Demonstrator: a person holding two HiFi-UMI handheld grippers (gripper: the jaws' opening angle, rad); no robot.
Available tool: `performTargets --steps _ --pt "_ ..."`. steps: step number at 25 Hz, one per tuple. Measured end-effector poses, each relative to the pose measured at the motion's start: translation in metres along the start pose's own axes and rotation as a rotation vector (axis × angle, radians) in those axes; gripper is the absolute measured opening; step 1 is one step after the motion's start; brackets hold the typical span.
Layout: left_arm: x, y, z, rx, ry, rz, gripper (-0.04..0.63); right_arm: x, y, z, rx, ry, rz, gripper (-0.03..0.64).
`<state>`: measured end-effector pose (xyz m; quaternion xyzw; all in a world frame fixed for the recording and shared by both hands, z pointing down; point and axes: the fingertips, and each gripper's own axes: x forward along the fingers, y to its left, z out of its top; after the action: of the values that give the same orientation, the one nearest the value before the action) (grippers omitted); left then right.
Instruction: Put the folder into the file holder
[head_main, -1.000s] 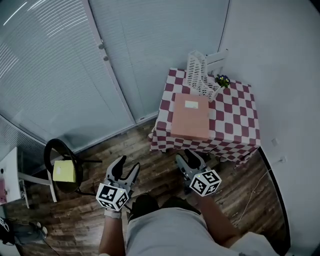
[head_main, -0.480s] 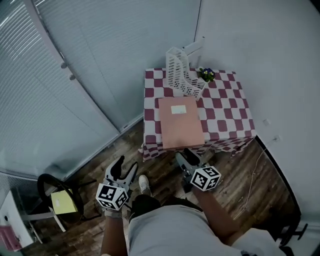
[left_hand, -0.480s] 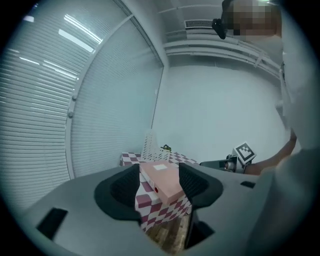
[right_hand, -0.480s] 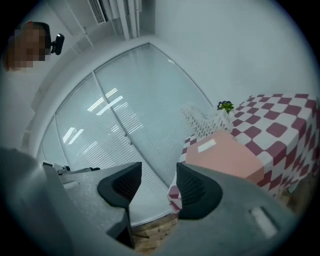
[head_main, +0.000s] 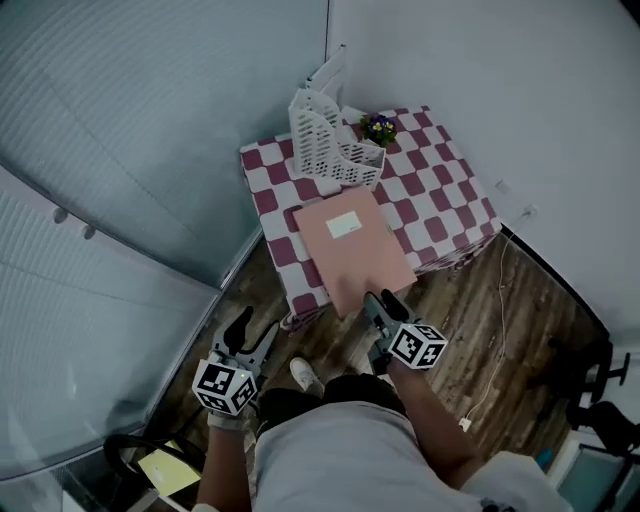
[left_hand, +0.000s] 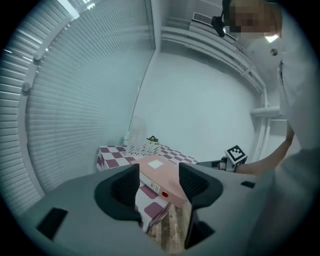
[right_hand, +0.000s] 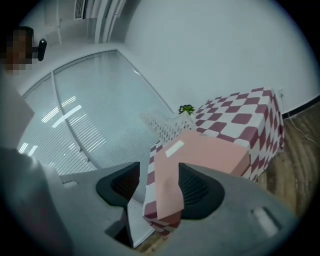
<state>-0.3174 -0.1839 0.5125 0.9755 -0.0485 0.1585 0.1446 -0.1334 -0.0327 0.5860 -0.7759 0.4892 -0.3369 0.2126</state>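
Folder (head_main: 350, 250), pink, lies flat at frame centre on the checkered counter (head_main: 450, 215), its near end jutting past the edge, below the white file holder (head_main: 325, 140). Right tongs (head_main: 383, 300) have just been opening, and the folder's near corner shows between the part-open jaws; whether they touch it is unclear. Left tongs (head_main: 255, 328) gape empty at lower left.

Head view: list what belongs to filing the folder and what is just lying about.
For the job: pink folder; white file holder; checked table under both.
Lying about: flower pot; floor cable; yellow pad.
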Motion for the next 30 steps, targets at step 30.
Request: performTargets --steps 30 --pt "0.031 0.019 -0.094 0.036 0.328 -0.138 0.229 0.046 -0.073 -0.112 0.506 -0.077 -0.058 0.382"
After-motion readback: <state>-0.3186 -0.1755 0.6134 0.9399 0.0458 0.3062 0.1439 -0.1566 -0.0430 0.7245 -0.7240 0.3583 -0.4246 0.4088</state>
